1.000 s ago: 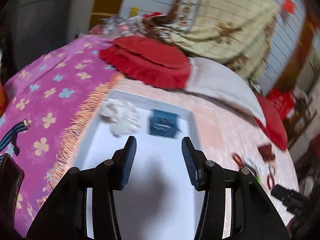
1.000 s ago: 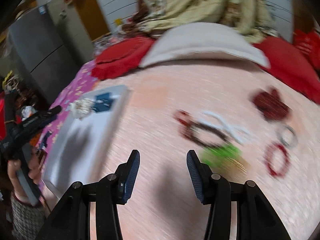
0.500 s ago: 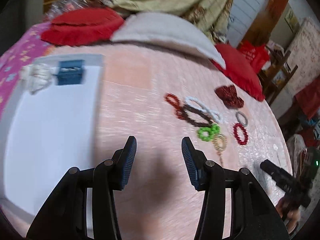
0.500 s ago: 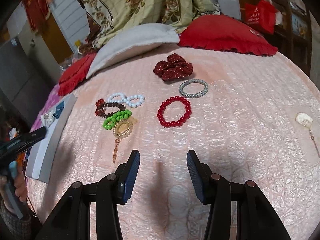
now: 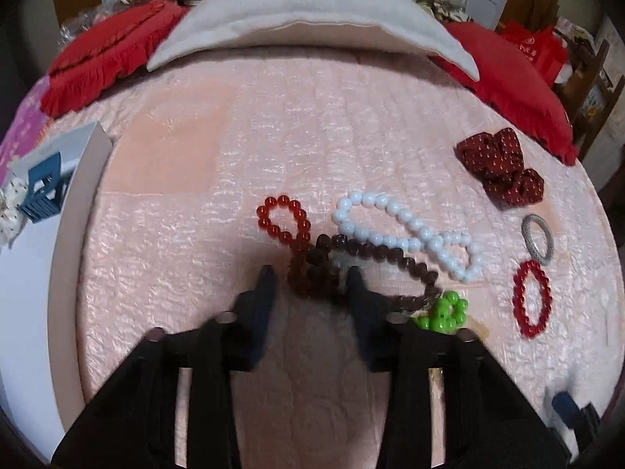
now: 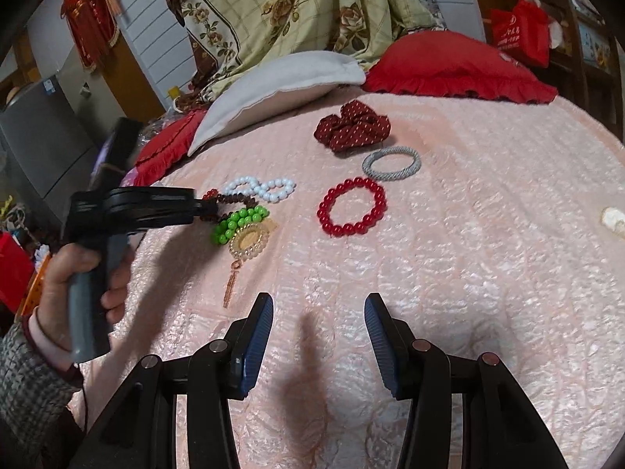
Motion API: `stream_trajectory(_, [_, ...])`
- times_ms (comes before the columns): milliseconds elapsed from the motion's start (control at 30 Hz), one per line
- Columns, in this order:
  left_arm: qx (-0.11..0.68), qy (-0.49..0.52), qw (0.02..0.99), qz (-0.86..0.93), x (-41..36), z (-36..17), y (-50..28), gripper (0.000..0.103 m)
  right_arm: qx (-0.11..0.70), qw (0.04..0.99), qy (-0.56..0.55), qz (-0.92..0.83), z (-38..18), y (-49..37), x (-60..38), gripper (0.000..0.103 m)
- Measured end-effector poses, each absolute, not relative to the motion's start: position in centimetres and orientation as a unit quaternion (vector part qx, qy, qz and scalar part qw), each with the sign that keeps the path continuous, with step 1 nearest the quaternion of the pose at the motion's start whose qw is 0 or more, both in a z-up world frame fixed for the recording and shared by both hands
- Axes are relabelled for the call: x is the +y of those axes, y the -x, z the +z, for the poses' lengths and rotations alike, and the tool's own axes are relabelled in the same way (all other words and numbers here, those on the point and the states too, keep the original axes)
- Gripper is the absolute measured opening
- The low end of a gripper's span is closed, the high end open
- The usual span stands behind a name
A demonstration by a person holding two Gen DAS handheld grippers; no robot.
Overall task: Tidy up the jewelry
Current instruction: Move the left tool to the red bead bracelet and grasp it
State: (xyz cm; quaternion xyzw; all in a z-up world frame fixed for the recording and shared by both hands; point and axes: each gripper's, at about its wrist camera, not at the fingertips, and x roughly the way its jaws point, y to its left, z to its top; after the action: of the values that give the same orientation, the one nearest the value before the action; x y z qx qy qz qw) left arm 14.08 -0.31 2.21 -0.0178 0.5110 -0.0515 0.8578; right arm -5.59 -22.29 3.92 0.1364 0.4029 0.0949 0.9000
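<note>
Several bead bracelets lie on the pink quilt. My left gripper point(image 5: 310, 273) is open, its fingertips on either side of the dark brown bead bracelet point(image 5: 375, 254), which overlaps an amber-red one point(image 5: 283, 217) and a white one point(image 5: 406, 228). A green bracelet point(image 5: 443, 310) lies by the right finger. The left gripper also shows in the right wrist view point(image 6: 213, 207), at the brown beads point(image 6: 230, 199). My right gripper point(image 6: 318, 312) is open and empty above bare quilt, short of the red bracelet point(image 6: 351, 207) and grey bangle point(image 6: 390, 163).
A white tray point(image 5: 74, 195) at the left holds a blue clip point(image 5: 43, 191) and a white scrunchie point(image 5: 8, 211). A dark red scrunchie point(image 6: 351, 125), a gold pendant point(image 6: 248, 240) and a small pale item point(image 6: 613, 219) lie on the quilt. Pillows point(image 5: 304, 11) line the far side.
My left gripper has swung from the tray across to the bracelets and come down around the brown one. My right gripper's view has shifted slightly, still over bare quilt.
</note>
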Motion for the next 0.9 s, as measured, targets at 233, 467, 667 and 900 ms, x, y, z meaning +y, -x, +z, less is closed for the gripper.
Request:
stream_trajectory(233, [0.524,-0.032,0.85,-0.039,1.4,2.1,-10.0,0.015,0.408,0.897,-0.147,0.092,3.0,6.1,-22.7,0.047])
stream_trajectory(467, [0.53,0.009,0.845,-0.074,6.1,2.1,-2.8,0.015,0.406,0.897,-0.154,0.088,2.7,6.6,-23.2,0.047])
stream_trajectory(667, [0.512,0.046,0.851,-0.105,6.9,3.4,-1.4,0.017,0.405,0.9,-0.137,0.084,2.6,6.6,-22.7,0.047])
stream_trajectory(900, [0.508,0.086,0.85,-0.105,7.6,3.7,-5.3,0.017,0.405,0.903,-0.12,0.083,2.6,6.5,-22.2,0.047])
